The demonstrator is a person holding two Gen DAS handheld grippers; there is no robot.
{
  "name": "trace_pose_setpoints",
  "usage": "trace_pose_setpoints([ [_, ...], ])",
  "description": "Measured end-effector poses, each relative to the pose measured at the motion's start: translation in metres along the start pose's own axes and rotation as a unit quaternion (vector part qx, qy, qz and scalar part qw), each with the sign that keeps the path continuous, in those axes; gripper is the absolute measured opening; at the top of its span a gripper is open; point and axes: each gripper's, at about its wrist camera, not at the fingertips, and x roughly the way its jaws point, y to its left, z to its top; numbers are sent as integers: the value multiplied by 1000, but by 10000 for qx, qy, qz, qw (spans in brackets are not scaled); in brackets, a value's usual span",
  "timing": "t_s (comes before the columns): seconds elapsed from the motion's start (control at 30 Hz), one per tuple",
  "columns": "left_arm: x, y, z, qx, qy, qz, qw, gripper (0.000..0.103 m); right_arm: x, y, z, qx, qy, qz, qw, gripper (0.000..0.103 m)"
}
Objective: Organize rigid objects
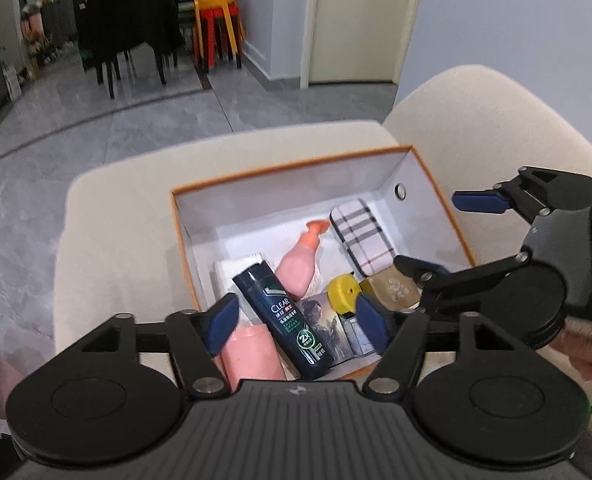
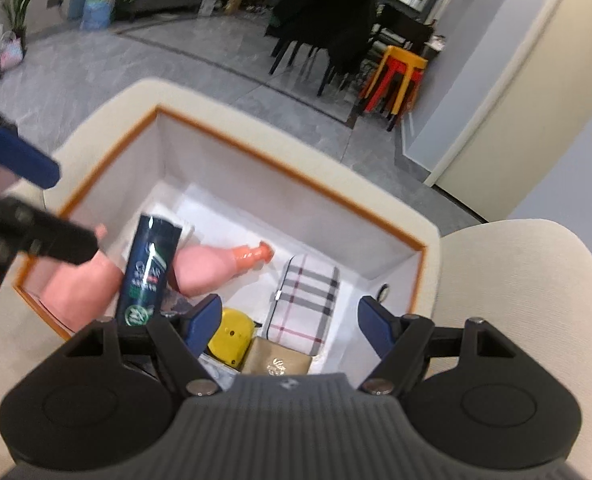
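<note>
The left gripper hovers over the near end of the orange-rimmed box, its fingers spread wide with nothing between them. Inside, the dark shampoo bottle leans across a pink cup, beside a pink pump bottle, a yellow tape measure, a gold case and a plaid pouch. The box sits on a cream sofa seat. The right gripper hangs above the box's right end, fingers likewise apart and empty.
</note>
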Motion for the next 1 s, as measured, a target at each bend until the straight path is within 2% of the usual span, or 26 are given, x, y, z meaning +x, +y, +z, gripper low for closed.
trace_pose_setpoints([
  [0.03, -7, -1, -1, -16, -86, 45, 10000, 88, -8, -3, 1, 96, -37, 5, 9999, 74],
  [0.13, -26, -1, -5, -194, -332, 267, 9989, 91, -33, -8, 2, 382, -155, 15, 9991, 74],
  [0.17, -30, -1, -5, -316, -372, 437, 9979, 97, -41, -9, 1, 476, -178, 13, 9987, 74],
  [0.23, -39, 0, -9, -574, -417, 745, 9947, 98, -55, -10, -2, 632, -212, 10, 9978, 76],
  [0.37, -58, 1, -22, -816, -514, 695, 9929, 98, -85, -10, -11, 914, -346, 54, 9952, 80],
  [0.43, -68, -2, -30, -884, -599, 723, 9916, 98, -101, -10, -17, 1058, -491, 67, 9931, 89],
  [0.63, -87, -20, -50, -820, -870, 997, 9878, 98, -139, -4, -38, 1624, -729, 189, 9838, 90],
  [0.77, -86, -25, -60, -849, -758, 905, 9894, 98, -156, 4, -56, 1968, -819, 158, 9769, 97],
  [1.0, -83, -34, -74, -925, -702, 1041, 9878, 98, -171, 11, -84, 2369, -769, 174, 9683, 97],
])
